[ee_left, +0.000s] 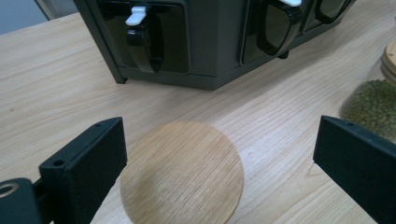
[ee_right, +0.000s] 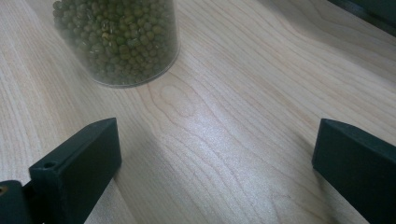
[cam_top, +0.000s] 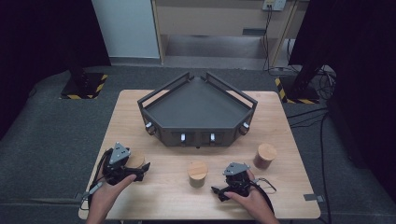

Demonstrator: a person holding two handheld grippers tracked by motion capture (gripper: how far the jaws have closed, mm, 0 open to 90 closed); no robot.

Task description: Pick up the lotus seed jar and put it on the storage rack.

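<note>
The left tool (cam_top: 138, 173) hangs near the front left corner of the tabletop (cam_top: 280, 135), its jaws spread wide on either side of a round wooden lid (ee_left: 182, 172). In the left gripper view the lid lies between the two jaws with a gap on each side, touching neither; whether it caps a jar beneath cannot be told. In the high view that lid (cam_top: 137, 158) sits just beside the tool's grey plate.

The right tool (cam_top: 221, 192) is low over the front edge, right of centre, jaws also wide and holding nothing; bare wood lies between them. Just ahead of it stands a clear jar of green beans (ee_right: 119, 39), topped with a wooden lid and standing mid-front on the tabletop (cam_top: 197, 173).

A second lidded jar (cam_top: 265, 156) stands toward the right edge. Behind them, across the middle, sits a dark angular rack (cam_top: 198, 109) with white-tipped latches along its front.
</note>
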